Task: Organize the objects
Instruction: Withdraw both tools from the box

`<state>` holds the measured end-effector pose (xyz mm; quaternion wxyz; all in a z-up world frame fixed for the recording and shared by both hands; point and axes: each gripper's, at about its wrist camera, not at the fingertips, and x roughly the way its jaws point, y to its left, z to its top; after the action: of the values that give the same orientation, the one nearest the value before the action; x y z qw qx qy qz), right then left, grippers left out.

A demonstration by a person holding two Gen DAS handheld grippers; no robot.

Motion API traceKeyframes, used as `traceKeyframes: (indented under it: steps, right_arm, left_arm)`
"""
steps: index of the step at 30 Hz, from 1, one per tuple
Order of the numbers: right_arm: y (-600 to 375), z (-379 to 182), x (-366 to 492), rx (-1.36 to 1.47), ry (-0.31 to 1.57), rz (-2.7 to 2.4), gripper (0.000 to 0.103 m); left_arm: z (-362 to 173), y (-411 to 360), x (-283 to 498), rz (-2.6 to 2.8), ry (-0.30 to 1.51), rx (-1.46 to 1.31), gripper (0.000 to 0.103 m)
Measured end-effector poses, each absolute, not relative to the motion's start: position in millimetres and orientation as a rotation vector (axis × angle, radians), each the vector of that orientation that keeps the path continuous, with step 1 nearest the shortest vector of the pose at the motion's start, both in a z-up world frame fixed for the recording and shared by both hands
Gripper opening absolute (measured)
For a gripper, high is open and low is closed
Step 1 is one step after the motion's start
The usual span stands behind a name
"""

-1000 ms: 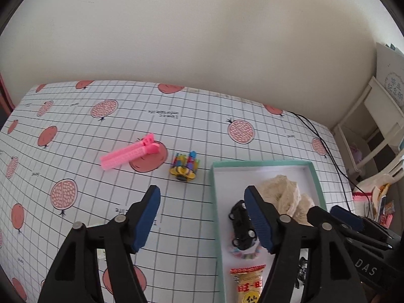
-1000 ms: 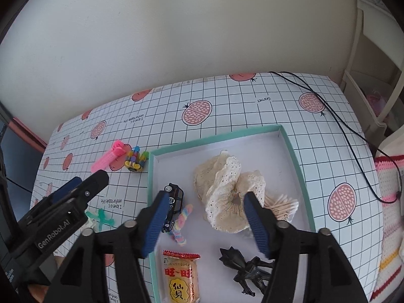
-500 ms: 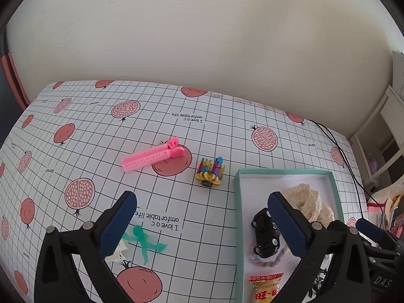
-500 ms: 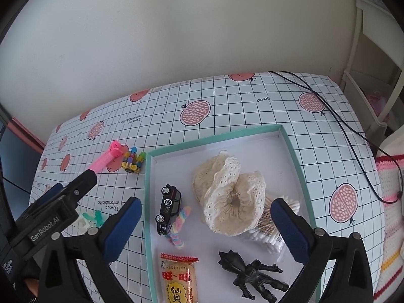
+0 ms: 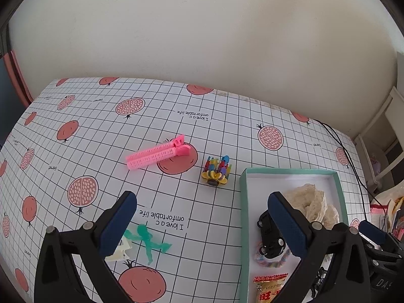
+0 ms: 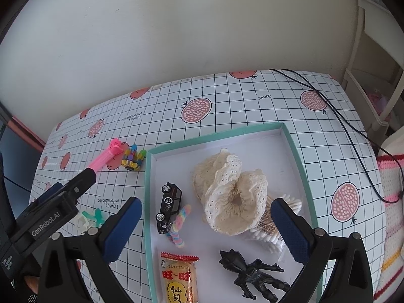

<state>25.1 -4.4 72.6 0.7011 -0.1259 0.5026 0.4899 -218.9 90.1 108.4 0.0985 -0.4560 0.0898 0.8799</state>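
Left view: left gripper (image 5: 202, 223) jaws spread wide, empty, above the table (image 5: 101, 116). Four loose items likely await sorting: one pink clip (image 5: 157, 152), one colourful toy (image 5: 216, 171), one green figure (image 5: 149, 238), one white clip (image 5: 118, 252).

Right view: right gripper (image 6: 205, 228) jaws wide, empty, over the box (image 6: 293, 146), which holds one car (image 6: 169, 203), one scrunchie (image 6: 231, 193), one snack (image 6: 179, 277), one black figure (image 6: 252, 274).

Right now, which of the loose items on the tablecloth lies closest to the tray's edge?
The multicoloured block toy, just outside the teal tray; the pink hair clip and green figure lie farther left.
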Motion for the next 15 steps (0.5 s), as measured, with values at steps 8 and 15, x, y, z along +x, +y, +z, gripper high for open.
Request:
traceKeyframes:
  steps: [8, 15]
  right_arm:
    - [-3, 75, 22, -0.299, 1.116, 1.106, 0.103]
    - [4, 87, 11, -0.288, 1.103, 1.136, 0.103]
  left_arm:
    - [108, 89, -219, 2.595, 0.259, -1.363, 0.103]
    - [112, 80, -219, 2.603, 0.285, -1.38, 0.103]
